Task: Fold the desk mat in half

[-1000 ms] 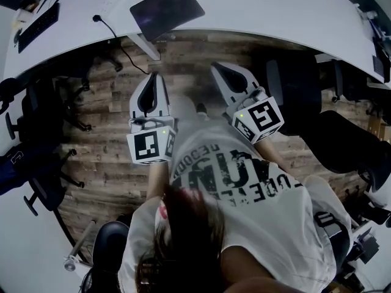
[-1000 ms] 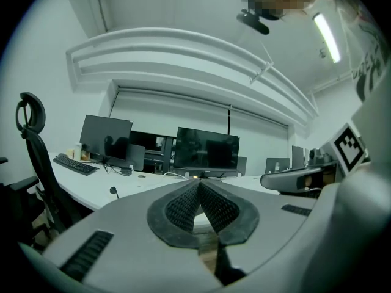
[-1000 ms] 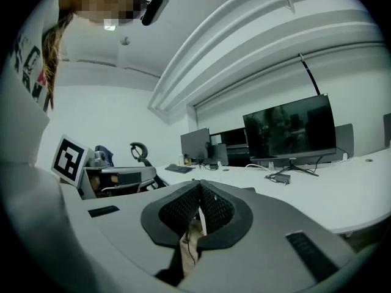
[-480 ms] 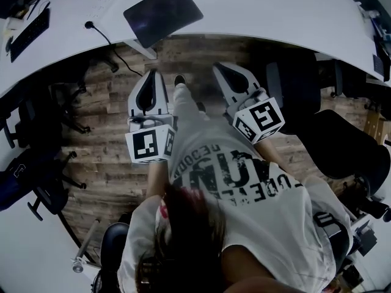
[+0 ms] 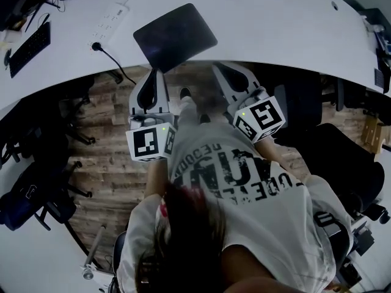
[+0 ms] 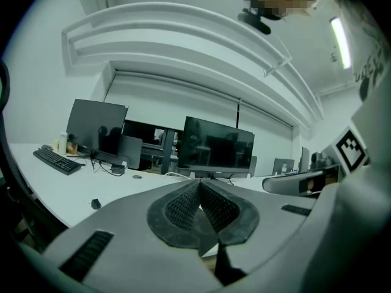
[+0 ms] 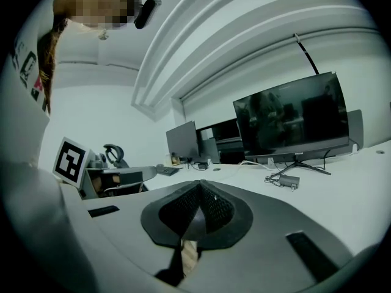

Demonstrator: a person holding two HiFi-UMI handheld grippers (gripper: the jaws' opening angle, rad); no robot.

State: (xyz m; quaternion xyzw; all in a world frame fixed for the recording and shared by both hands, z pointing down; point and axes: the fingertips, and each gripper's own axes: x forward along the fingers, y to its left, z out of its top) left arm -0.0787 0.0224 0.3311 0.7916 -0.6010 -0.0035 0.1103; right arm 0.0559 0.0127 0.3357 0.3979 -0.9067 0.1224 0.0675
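Observation:
The desk mat [image 5: 175,35], dark and rectangular, lies flat and slightly askew on the white desk [image 5: 275,29], with one corner near the desk's front edge. My left gripper [image 5: 153,75] is held above the floor, its tip just below that edge and under the mat's near corner. My right gripper [image 5: 221,69] is beside it, to the right of the mat. Neither touches the mat. In the left gripper view the left gripper [image 6: 199,185] has its pads meeting with nothing between them. The right gripper [image 7: 199,185] looks the same in its own view.
A keyboard [image 5: 29,46], a power strip [image 5: 109,24] and a black cable [image 5: 113,58] lie left of the mat. Office chairs stand at the left [image 5: 30,194] and right [image 5: 342,163] over a wood floor [image 5: 116,157]. Monitors [image 6: 219,145] stand farther back on the desk.
The desk and mat have slid down the head view, nearer to me. Both gripper tips now reach the desk's front edge. The jaws stay shut.

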